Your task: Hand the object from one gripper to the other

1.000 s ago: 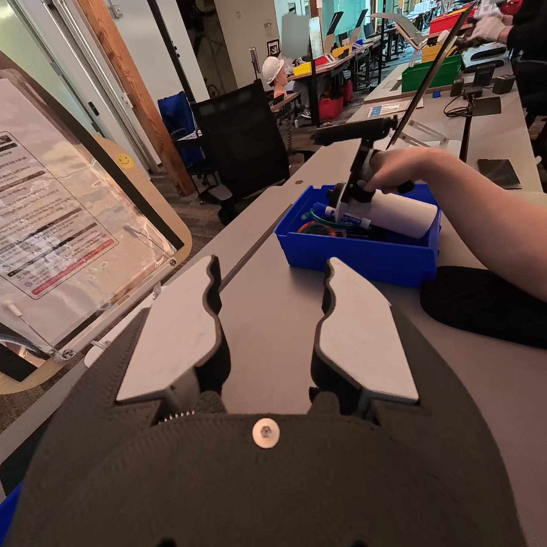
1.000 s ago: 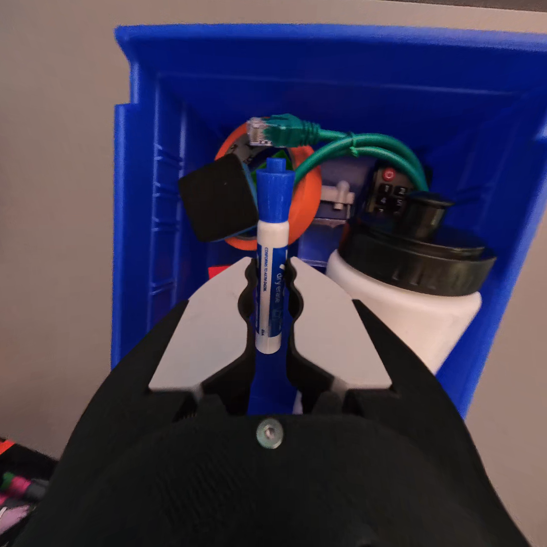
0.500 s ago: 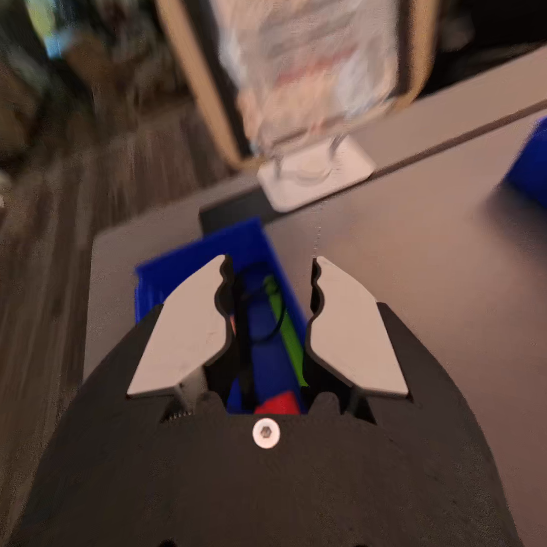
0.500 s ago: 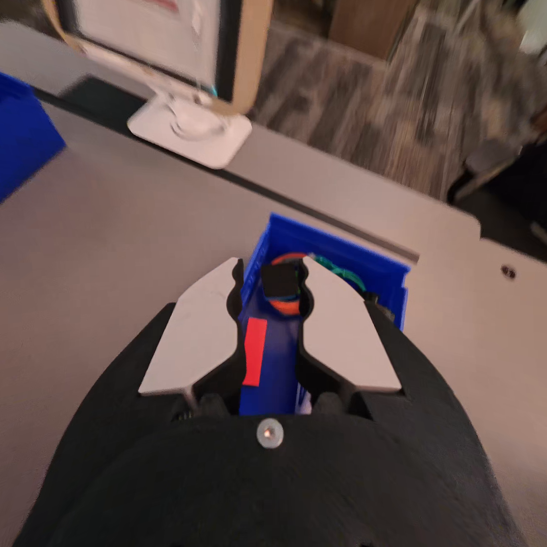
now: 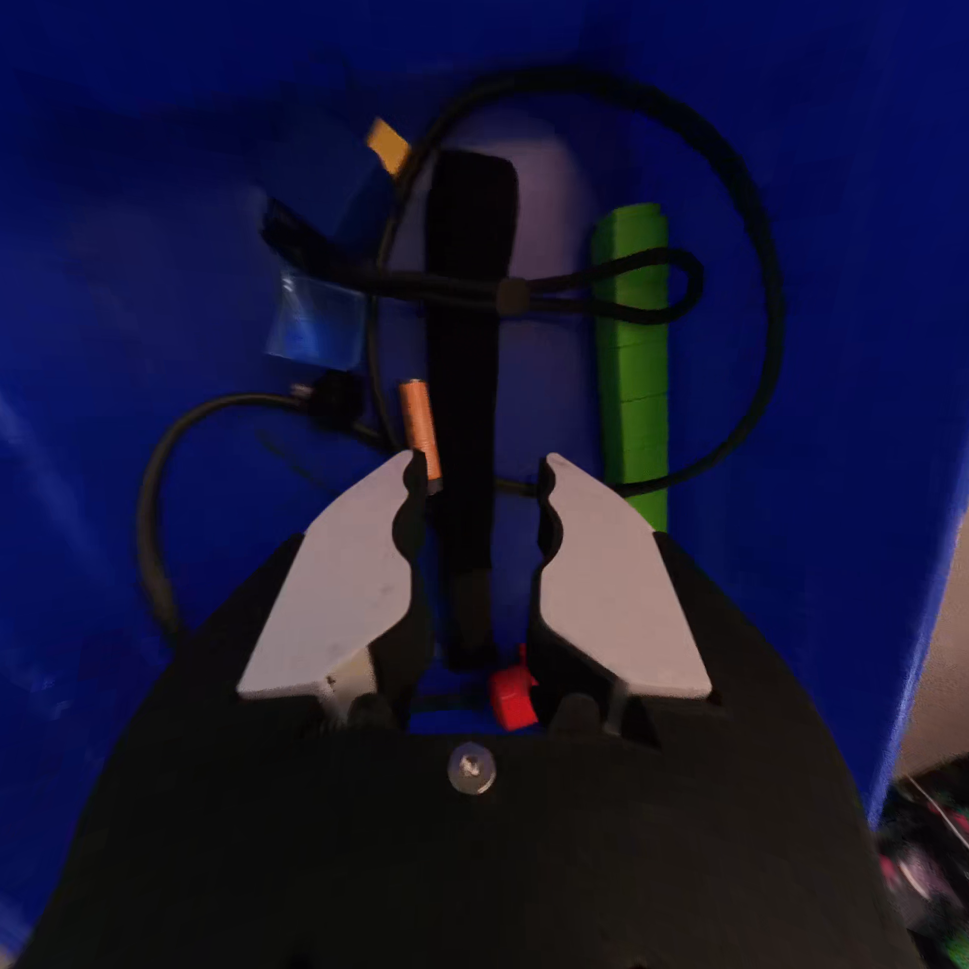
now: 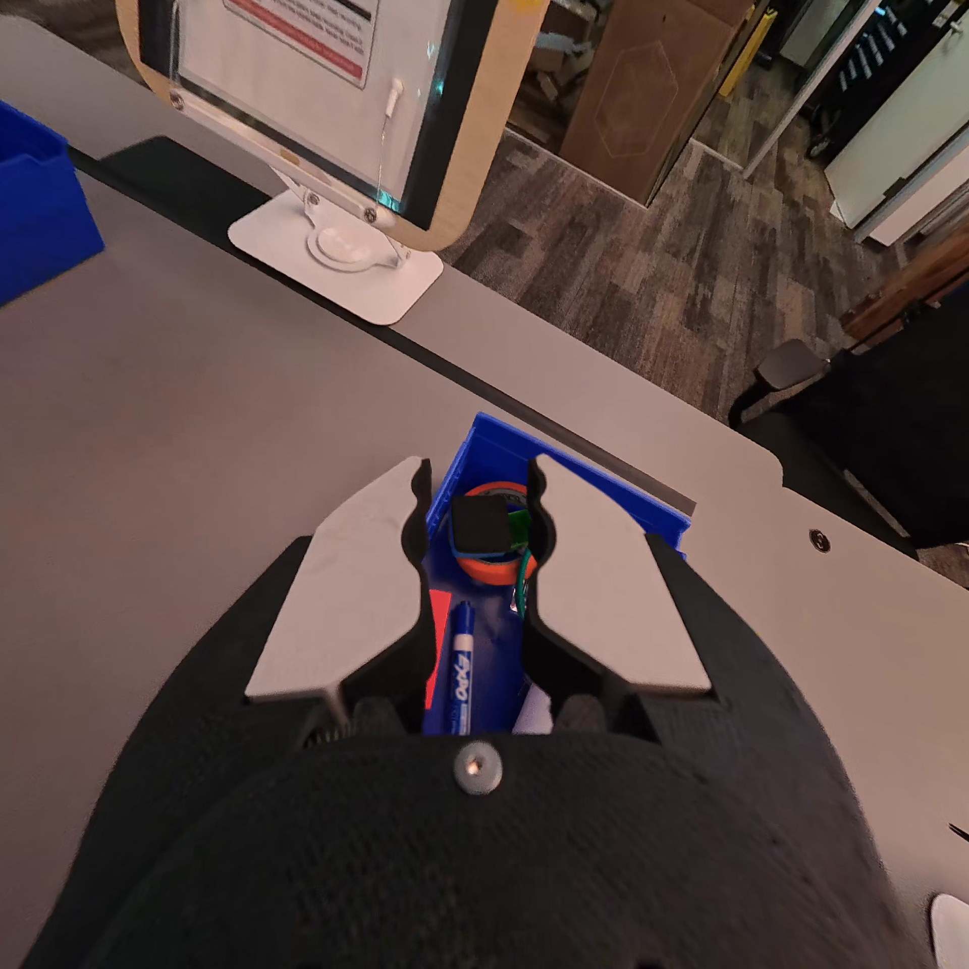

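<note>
In the left wrist view my left gripper (image 5: 480, 466) is open, low inside a blue bin (image 5: 157, 210). Its fingers straddle a long black object (image 5: 461, 341) without closing on it. Beside it lie a green cylinder (image 5: 634, 356), a copper-coloured battery (image 5: 417, 424), a looped black cable (image 5: 755, 293) and a small red piece (image 5: 511, 702). In the right wrist view my right gripper (image 6: 478, 464) is open and empty above another blue bin (image 6: 603, 477). A blue marker (image 6: 459, 671) lies in that bin, with an orange tape roll (image 6: 493, 574) and a black-topped block (image 6: 480, 527).
A framed sign on a white stand (image 6: 335, 246) is at the back of the grey table (image 6: 210, 419). A blue bin's corner (image 6: 36, 210) shows at far left. The table edge, wood floor and a dark chair (image 6: 865, 419) lie to the right. The tips of one gripper are about 60 centimeters away from the tips of the other. The green cylinder (image 5: 634, 356) lies some 5 centimeters from my left tips, 50 centimeters from my right tips. The small red piece (image 5: 511, 702) sits 12 centimeters or so from the ends of my left fingers. Between my right fingertips and the black-topped block (image 6: 480, 527) there is roughly 20 centimeters.
My right gripper has opened, left the blue marker in its bin and pulled up and back. My left gripper has swung from over the table down into a different blue bin, around the black object.
</note>
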The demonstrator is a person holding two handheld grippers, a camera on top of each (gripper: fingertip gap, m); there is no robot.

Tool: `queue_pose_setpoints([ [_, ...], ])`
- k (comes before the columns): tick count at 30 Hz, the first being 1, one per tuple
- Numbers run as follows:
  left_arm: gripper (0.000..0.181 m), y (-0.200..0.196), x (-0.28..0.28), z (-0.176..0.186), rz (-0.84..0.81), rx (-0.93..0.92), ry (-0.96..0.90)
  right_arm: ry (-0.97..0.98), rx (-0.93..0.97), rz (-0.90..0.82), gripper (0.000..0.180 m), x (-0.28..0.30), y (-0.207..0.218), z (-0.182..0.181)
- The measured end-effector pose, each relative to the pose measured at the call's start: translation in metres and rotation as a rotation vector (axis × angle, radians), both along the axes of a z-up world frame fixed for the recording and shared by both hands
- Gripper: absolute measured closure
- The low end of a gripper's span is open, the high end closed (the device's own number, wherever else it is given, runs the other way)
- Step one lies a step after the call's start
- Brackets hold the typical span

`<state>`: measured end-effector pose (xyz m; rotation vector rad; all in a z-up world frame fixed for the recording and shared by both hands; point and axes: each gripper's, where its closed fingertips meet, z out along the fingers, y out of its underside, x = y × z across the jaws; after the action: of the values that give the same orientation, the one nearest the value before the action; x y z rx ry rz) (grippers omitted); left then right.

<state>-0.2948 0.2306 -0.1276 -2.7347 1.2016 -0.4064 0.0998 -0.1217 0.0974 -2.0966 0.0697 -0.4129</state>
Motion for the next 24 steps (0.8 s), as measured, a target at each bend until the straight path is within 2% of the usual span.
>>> queue_pose_setpoints([
  [2,0.145,0.006,0.001,-0.002,-0.017,0.054,0.031,0.000,-0.015,0.004,0.143,0.000,0.002,-0.003],
  [8,0.130,0.021,0.008,-0.008,-0.086,0.215,0.152,-0.010,-0.042,0.009,0.143,0.000,0.003,-0.008],
  [11,0.137,0.038,0.014,-0.001,-0.143,0.388,0.203,-0.019,-0.056,0.017,0.143,-0.001,0.003,-0.010],
  [15,0.135,0.049,0.024,0.010,-0.330,0.607,0.243,-0.027,-0.062,0.020,0.144,0.000,0.002,-0.010],
  [19,0.131,0.047,0.033,0.009,-0.532,0.742,0.245,-0.026,-0.068,0.023,0.144,0.000,0.002,-0.012],
  [22,0.143,0.040,0.042,0.002,-0.615,0.759,0.196,-0.020,-0.073,0.026,0.144,0.001,0.003,-0.013],
  [24,0.155,0.040,0.039,-0.006,-0.630,0.741,0.227,-0.017,-0.075,0.024,0.144,0.001,0.002,-0.014],
])
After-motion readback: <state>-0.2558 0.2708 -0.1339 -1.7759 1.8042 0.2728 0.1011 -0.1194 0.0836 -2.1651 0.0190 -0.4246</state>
